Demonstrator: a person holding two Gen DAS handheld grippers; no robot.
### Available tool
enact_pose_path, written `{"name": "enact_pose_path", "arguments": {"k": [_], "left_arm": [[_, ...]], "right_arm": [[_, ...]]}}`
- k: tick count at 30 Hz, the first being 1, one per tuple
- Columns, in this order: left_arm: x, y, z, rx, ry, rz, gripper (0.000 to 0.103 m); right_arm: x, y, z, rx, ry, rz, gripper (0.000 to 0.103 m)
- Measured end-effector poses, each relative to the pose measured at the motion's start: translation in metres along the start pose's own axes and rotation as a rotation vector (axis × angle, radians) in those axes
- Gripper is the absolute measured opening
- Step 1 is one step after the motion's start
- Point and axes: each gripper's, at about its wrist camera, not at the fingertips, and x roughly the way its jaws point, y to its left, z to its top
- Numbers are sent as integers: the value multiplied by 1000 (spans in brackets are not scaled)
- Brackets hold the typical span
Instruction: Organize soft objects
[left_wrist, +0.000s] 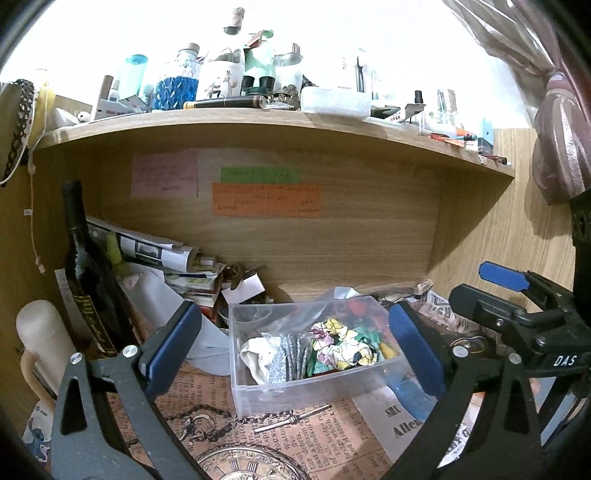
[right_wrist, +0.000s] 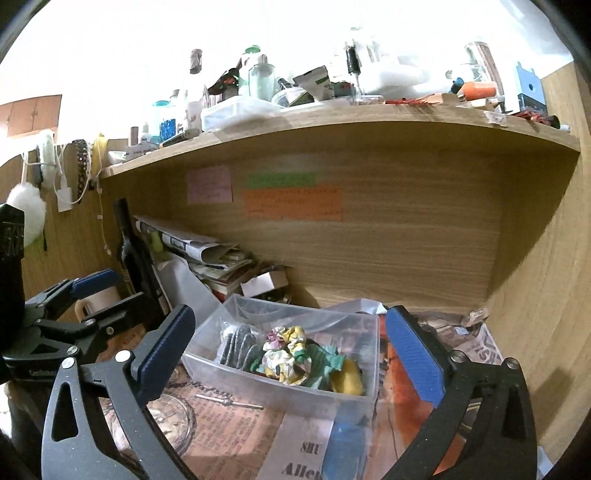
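Clear plastic bin (left_wrist: 314, 384) sits on the newspaper-covered counter (left_wrist: 325, 443) dead ahead of both pairs of fingers, under the wooden shelf (left_wrist: 258, 122). Inside it lie the soft objects: floral scrunchie (left_wrist: 340, 345), a grey glittery one (left_wrist: 288, 354), a white one (left_wrist: 255, 354) at the left end, green and yellow pieces toward the right. Left gripper (left_wrist: 295, 354) is spread wide, holding nothing; the bin lies ahead of and slightly below its fingers, framed between them, long axis running across the fingers, left to right. Right gripper (right_wrist: 288, 354) is equally wide open and empty; from its view the bin (right_wrist: 280, 387) lies ahead and below with its long axis skewed, near corner toward the right finger, floral scrunchie (right_wrist: 288, 350) centred between the fingers. No pad touches bin or fabric. Both hands look about equally near; right gripper also shows at the right edge of the left view, beside the bin. Judgement: items already binned, so the sorting looks close to done; any next reach means going forward and down into the bin.
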Motion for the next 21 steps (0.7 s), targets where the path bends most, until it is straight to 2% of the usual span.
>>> {"name": "enact_pose_path", "arguments": {"k": [21], "left_arm": [[-12,-8,2,14,-24,12,103]], "right_arm": [[-21,0,-3,18,-36,-2,103]]}}
